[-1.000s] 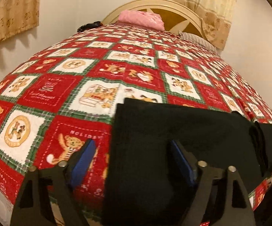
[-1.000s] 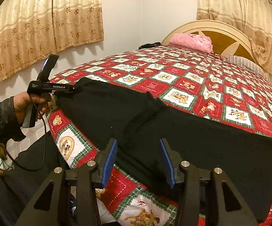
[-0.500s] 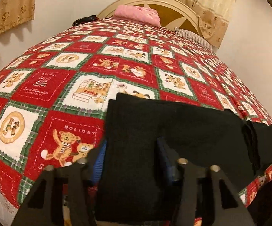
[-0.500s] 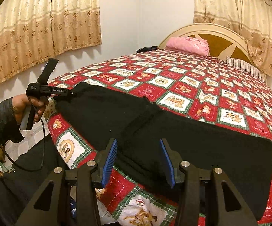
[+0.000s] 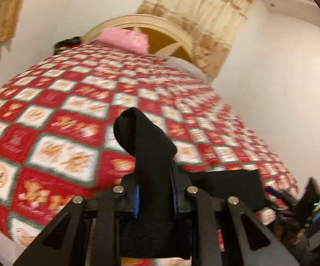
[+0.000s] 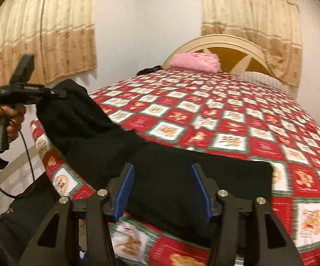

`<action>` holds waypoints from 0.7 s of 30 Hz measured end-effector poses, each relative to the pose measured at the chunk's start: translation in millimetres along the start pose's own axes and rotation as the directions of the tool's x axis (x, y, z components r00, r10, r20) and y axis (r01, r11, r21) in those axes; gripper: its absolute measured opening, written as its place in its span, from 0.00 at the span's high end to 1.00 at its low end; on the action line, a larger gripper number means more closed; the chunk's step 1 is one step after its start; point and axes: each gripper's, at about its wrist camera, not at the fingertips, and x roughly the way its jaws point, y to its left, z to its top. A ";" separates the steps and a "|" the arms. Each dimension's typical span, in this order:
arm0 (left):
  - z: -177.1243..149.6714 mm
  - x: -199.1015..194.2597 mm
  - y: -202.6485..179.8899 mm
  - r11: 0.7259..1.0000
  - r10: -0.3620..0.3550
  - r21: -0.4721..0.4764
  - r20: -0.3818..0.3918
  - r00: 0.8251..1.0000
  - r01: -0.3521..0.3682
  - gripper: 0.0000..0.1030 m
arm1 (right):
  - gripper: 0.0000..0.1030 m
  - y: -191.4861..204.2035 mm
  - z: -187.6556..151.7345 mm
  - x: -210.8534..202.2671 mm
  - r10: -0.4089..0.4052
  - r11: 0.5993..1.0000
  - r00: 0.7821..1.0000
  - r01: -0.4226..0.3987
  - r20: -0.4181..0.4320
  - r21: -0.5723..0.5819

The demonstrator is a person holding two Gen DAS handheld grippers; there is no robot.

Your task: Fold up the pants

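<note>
Black pants [image 6: 182,177] lie along the near edge of the bed on a red patchwork quilt [image 6: 226,119]. My left gripper [image 5: 154,190] is shut on one end of the pants [image 5: 146,146] and holds it lifted off the quilt; the cloth stands up between the blue pads. In the right wrist view the left gripper [image 6: 55,94] is at the far left, with the raised pants end hanging from it. My right gripper [image 6: 162,190] is open, low over the middle of the pants, with nothing between its fingers.
A pink pillow [image 6: 194,61] and a striped pillow [image 6: 262,79] lie by the cream headboard [image 6: 222,44]. A dark object [image 6: 148,69] sits at the far left corner of the bed. Curtains hang on both walls. The bed edge drops off close below the grippers.
My left gripper has closed on the pants end and lifted it off the quilt. The right gripper stays open and has moved slightly over the pants.
</note>
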 end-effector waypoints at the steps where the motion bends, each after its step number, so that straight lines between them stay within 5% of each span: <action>1: 4.3 2.4 -16.6 1.000 -0.027 0.013 0.001 1.000 0.027 0.79 | 0.47 -7.1 -0.2 -3.5 -0.012 1.000 1.000 0.012 0.006 0.013; 9: 11.7 53.3 -128.1 0.970 -0.166 0.161 -0.111 0.980 0.182 0.79 | 0.47 -81.6 -9.1 -27.3 -0.148 0.972 0.989 0.142 0.018 0.190; 14: -11.5 114.8 -178.7 0.946 -0.157 0.244 -0.226 0.961 0.212 0.79 | 0.47 -115.3 -15.7 -28.1 -0.173 0.934 0.985 0.163 0.005 0.319; 21: -54.5 179.2 -231.2 0.918 -0.132 0.315 -0.328 0.935 0.240 0.75 | 0.47 -128.6 -25.0 -25.0 -0.169 0.919 0.986 0.159 -0.005 0.360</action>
